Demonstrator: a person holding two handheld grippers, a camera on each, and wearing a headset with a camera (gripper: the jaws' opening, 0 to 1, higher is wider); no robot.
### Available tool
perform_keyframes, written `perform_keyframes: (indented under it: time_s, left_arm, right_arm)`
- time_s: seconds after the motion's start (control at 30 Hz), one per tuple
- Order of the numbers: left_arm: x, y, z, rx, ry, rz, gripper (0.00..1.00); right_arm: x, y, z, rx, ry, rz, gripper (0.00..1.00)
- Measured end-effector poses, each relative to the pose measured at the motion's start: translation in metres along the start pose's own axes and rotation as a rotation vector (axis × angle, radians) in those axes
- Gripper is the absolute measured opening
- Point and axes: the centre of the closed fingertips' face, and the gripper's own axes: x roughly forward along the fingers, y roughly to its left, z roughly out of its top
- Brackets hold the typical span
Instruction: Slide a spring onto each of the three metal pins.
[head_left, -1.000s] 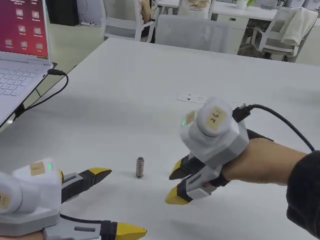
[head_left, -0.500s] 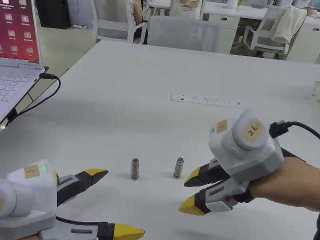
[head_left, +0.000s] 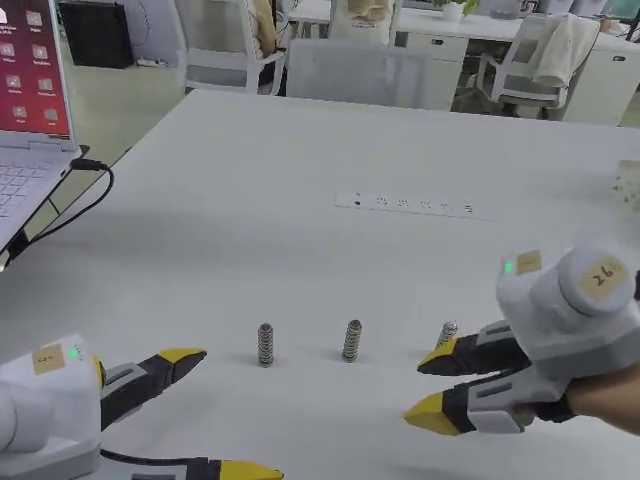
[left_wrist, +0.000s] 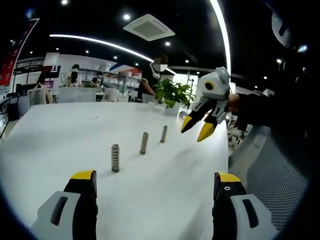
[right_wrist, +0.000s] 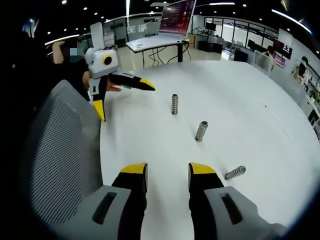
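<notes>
Three small springs (head_left: 352, 340) stand upright in a row on the white bench (head_left: 300, 200), looking light, squashy and easily tipped, best pinched gently mid-coil, while the right hand-held gripper (head_left: 420, 390), near the end one, and the left hand-held gripper (head_left: 235, 412) both gape empty.

Open-plan office: a broad white tabletop (head_left: 300, 170) with a laptop (head_left: 30, 100) open at its left edge, a dark cable (head_left: 90, 165) plugged into it, and a white power strip (head_left: 410, 205) farther back. Grey and white chairs (head_left: 365, 68) stand beyond on a pale floor (head_left: 140, 100). Strip lights (left_wrist: 220, 30) and a ceiling vent (left_wrist: 148, 27) hang overhead, and a green plant (left_wrist: 172, 92) stands past the far end.
</notes>
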Motion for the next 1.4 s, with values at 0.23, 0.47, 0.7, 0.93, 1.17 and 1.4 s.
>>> perform_keyframes:
  time_s: [0.23,0.47,0.7,0.93,1.17,1.4]
  left_arm:
    - [0.000,-0.002,0.000,-0.002,0.000,-0.001,0.95]
    - [0.000,-0.004,0.001,-0.002,-0.001,-0.001,0.95]
    - [-0.001,-0.003,0.000,-0.006,0.001,0.000,0.95]
    - [-0.001,-0.003,-0.001,-0.010,0.001,0.001,0.96]
    - [-0.001,-0.004,-0.002,-0.015,0.002,0.003,0.96]
    - [-0.001,-0.002,-0.004,-0.021,0.003,0.008,0.96]
  right_arm:
    - [-0.016,-0.012,-0.013,0.063,-0.046,-0.052,0.32]
    - [-0.030,-0.027,-0.027,0.115,-0.103,-0.111,0.34]
    - [-0.040,-0.037,-0.037,0.127,-0.147,-0.151,0.36]
    - [-0.043,-0.037,-0.043,0.094,-0.192,-0.171,0.41]
    - [-0.043,-0.042,-0.049,0.112,-0.204,-0.194,0.48]
    - [-0.039,-0.043,-0.051,0.079,-0.239,-0.207,0.56]
